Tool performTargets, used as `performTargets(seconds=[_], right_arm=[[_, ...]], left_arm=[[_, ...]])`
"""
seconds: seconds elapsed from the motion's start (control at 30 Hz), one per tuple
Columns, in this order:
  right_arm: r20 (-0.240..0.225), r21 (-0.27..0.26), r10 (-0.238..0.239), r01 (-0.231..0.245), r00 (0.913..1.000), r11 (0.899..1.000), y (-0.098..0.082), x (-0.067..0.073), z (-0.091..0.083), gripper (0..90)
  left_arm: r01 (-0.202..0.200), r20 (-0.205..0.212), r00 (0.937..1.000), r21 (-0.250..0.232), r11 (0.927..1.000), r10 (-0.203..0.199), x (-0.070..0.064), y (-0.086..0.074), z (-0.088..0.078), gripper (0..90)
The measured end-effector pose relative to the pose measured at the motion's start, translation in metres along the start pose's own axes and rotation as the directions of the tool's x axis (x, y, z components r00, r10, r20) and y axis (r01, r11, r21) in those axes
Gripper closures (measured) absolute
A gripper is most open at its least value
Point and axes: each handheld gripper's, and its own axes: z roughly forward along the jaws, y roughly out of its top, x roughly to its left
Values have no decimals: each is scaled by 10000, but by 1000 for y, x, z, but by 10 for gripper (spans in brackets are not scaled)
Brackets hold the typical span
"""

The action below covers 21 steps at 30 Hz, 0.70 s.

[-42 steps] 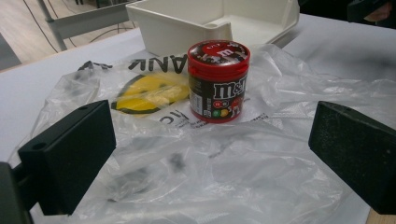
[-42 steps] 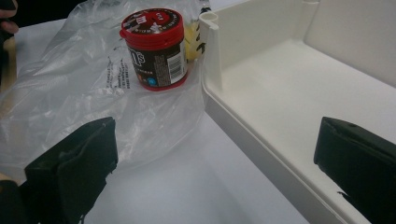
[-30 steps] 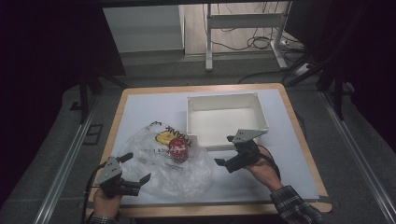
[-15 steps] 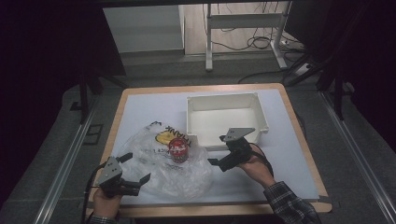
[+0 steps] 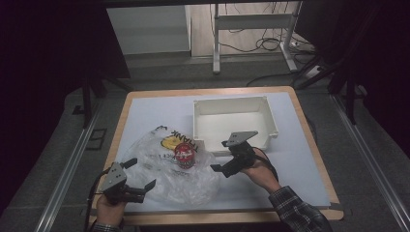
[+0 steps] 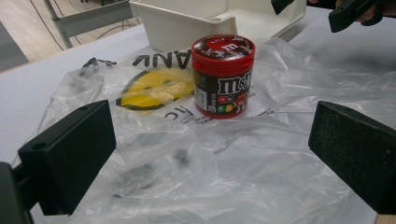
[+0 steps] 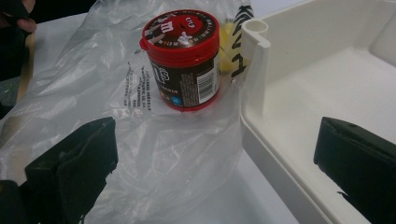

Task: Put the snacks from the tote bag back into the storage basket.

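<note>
A red-lidded M&M's jar (image 5: 184,154) (image 6: 223,77) (image 7: 183,60) stands upright on a crumpled clear plastic bag (image 5: 169,166) (image 6: 187,154) (image 7: 140,140) with a yellow smiley print. My left gripper (image 5: 141,174) (image 6: 212,158) is open at the bag's near left edge, its jaws wide apart over the plastic, the jar beyond them. To the right of the jar my right gripper (image 5: 221,155) (image 7: 215,168) is open and empty. One of its jaws is over the bag and the other over the near corner of the white bin (image 5: 270,121) (image 7: 327,84).
The empty white bin (image 6: 210,18) sits at the table's back right, its near left corner almost touching the jar. The white tabletop has a wooden rim (image 5: 208,92). Bare table lies to the right of and in front of the bin.
My right gripper has moved left, from beside the bin's front wall to close by the jar. The left gripper, the jar and the bag have stayed put.
</note>
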Motion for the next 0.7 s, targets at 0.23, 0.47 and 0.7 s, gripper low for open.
performTargets(seconds=[0.23, 0.47, 0.7], right_arm=[[-111, 76, -17, 18, 9999, 10000, 5, 1, 7, 0], [-227, 187, -109, 113, 9997, 9998, 13, 3, 17, 0], [-365, 493, -366, 384, 9987, 9980, 18, 9, 31, 0]], left_arm=[[-4, -8, 10000, -11, 10000, 4, 0, 0, 0, 6], [-35, -23, 10000, -2, 10000, 35, 0, 0, -1, 7], [-77, -49, 10000, 5, 10000, 77, 0, 0, -2, 6]])
